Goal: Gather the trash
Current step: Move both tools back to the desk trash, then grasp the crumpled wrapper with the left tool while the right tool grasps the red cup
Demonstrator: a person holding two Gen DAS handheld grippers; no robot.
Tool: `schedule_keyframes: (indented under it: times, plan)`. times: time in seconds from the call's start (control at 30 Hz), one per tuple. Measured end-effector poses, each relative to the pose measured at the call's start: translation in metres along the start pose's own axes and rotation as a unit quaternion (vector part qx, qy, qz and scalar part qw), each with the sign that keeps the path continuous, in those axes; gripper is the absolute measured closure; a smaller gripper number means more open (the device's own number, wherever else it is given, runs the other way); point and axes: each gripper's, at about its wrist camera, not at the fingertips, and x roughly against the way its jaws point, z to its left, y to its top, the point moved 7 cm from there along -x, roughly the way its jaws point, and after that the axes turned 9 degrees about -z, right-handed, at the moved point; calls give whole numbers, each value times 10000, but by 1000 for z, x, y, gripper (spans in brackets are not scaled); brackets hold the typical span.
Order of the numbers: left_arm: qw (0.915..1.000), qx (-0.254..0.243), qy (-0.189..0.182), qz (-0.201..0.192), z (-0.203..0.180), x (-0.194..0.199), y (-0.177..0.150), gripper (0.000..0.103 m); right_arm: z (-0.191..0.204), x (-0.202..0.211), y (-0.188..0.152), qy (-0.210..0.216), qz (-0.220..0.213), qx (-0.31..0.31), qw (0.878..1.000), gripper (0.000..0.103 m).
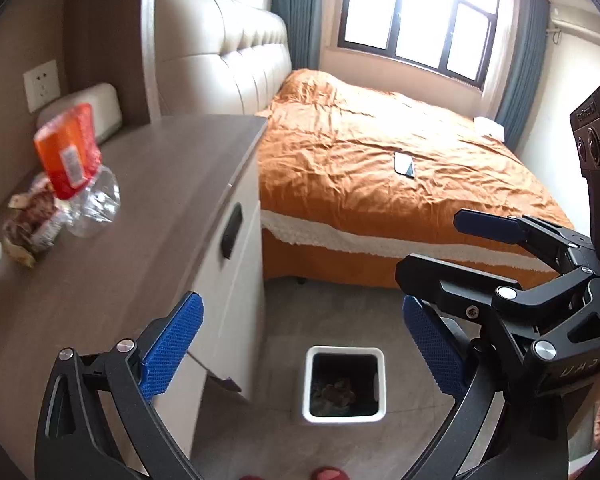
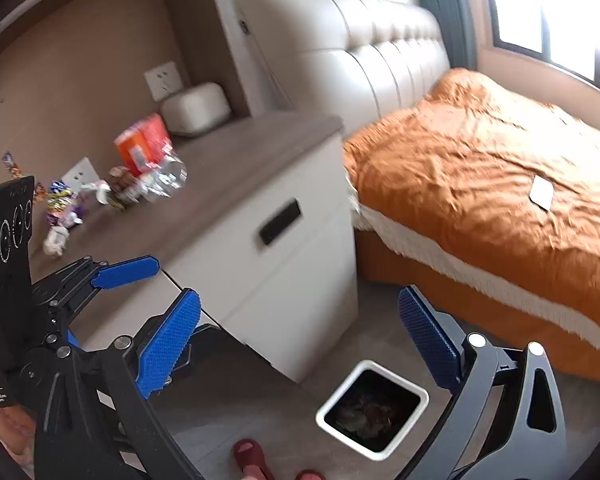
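At bottom centre of both views, a white bin is seen on the floor w/ scraps inside. The left gripper is held wide, nothing btwn its blue pads; the right gripper is likewise spread wide & empty. At left of frame, trash is piled on the cabinet: an orange pack, a clear bottle, wrappers. At right, a bed is shown.
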Motion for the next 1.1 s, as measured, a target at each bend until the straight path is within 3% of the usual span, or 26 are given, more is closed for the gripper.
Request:
schedule_keyframes:
  times: [0.27,0.5,0.67,0.83,1.1]
  plan:
    - [9944,-90,987,-365,78,55,33,5,75,-13,58,656,-348,431,9963,4]
    - [9870,-194,1511,-510,145,79,50,5,121,-42,79,870,-345,716,9930,4]
    - [9855,-329,1597,-462,178,71,53,5,143,-70,82,809,-214,685,9941,4]
    - [9844,-789,1537,-335,201,44,53,5,160,-103,84,686,-112,535,9961,4]
    - [9876,-1159,1051,-144,220,12,55,6,171,-151,81,369,38,390,9986,4]
